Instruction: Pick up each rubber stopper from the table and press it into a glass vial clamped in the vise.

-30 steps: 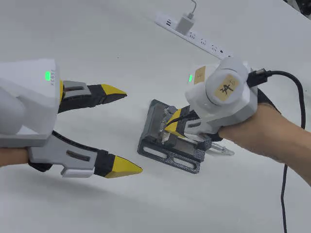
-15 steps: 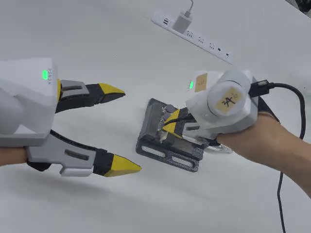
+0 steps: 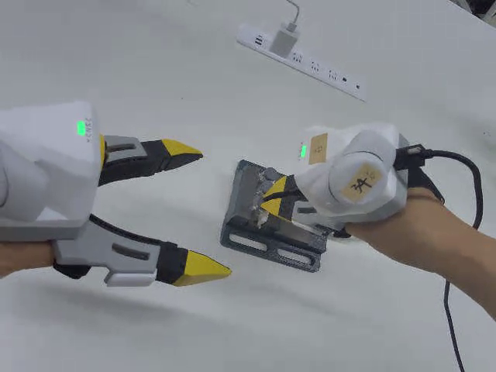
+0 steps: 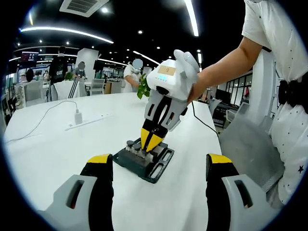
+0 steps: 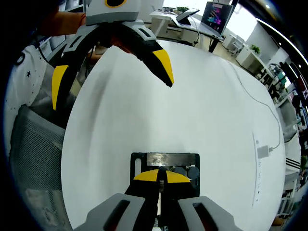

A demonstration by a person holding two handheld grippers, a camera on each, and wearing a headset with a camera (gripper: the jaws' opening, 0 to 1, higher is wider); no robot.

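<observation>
Straight below my right gripper [image 3: 273, 198], its jaws pressed together and pointing down, sits the vise [image 3: 256, 246] with its vial tops [image 5: 193, 172]; I cannot tell whether a stopper is pinched between the tips. My left gripper [image 3: 211, 211] hangs spread wide, well off to the vise's left, so the right is nearer.

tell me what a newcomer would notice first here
The right gripper, jaws together, points its yellow tips down onto the dark vise mid-table. To its left the left gripper hovers with jaws spread wide over the white table. A white power strip lies farther back.
</observation>
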